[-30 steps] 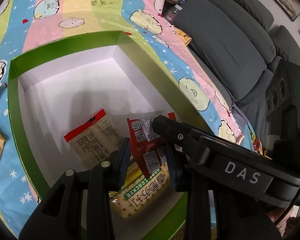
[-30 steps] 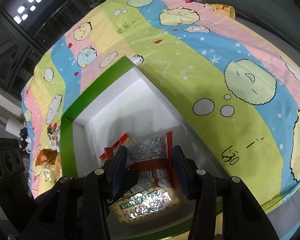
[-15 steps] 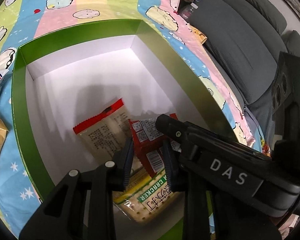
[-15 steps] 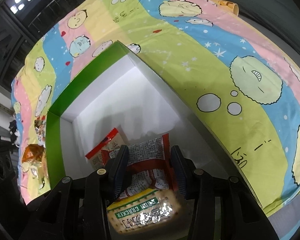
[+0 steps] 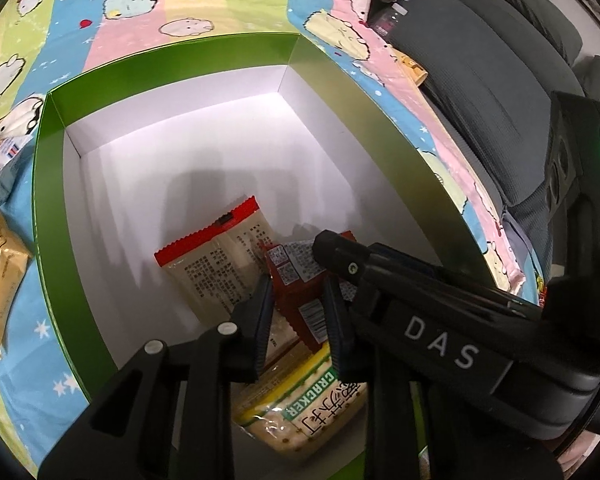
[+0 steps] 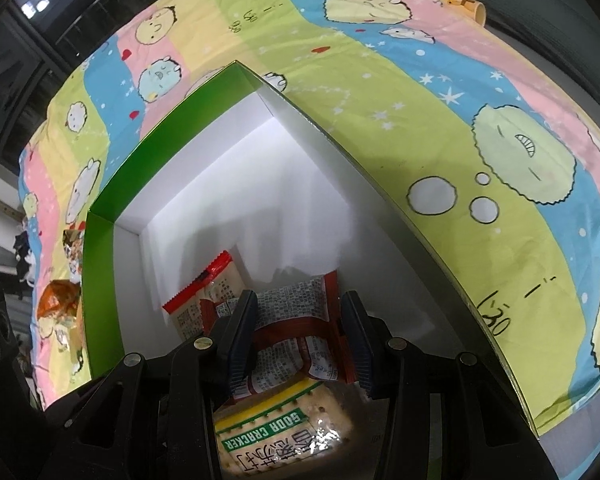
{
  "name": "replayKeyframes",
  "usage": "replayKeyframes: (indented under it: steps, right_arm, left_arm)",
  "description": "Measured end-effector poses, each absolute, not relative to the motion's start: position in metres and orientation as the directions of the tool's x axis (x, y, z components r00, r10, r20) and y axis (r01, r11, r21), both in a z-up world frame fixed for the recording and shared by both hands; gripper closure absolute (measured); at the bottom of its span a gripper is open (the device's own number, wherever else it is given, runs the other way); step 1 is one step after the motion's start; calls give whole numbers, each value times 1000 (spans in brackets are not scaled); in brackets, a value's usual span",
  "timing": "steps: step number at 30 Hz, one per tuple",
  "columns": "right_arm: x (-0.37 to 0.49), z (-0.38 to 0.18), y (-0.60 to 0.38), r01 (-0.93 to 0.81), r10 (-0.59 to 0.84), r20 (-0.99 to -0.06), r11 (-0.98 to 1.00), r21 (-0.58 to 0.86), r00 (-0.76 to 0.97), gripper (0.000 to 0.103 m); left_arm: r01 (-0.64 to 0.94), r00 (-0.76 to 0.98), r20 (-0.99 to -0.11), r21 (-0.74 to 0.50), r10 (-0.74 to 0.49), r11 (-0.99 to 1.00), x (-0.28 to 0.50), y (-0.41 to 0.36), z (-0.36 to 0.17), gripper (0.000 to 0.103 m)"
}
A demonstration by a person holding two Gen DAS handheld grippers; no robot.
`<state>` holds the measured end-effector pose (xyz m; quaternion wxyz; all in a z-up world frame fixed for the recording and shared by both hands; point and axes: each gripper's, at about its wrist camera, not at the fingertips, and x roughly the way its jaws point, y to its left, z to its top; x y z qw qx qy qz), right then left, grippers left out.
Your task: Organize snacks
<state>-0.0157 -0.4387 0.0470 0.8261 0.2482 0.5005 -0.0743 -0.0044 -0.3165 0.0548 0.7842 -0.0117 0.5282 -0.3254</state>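
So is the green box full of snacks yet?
No. The green box holds only three packets near one end; most of its white floor is bare.

Bright overhead light, box shadowed, fisheye edges warped.
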Motion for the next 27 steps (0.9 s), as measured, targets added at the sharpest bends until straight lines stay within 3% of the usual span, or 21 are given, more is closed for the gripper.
replayKeyframes:
  steps: [18, 22, 24, 27]
  right_arm:
    - [-23, 54, -408, 351, 105, -860, 883, 311, 500, 56]
    - [-34, 74, -403, 331, 115, -827, 879, 343, 550, 52]
    - [-38, 84, -397, 316, 119, -811, 881, 353, 573, 50]
    - [-43, 106, -380, 267, 124, -776, 895, 356, 618, 35]
  left_arm:
    - [524, 244, -813, -348, -529, 777, -15, -290, 64, 78]
    - [518, 228, -772, -420, -594, 745, -22, -269, 84, 71]
    - [512, 247, -749, -438, -615, 739, -26, -250, 96, 62]
    - [486, 311, -716, -445, -625, 752, -30, -214, 114, 43]
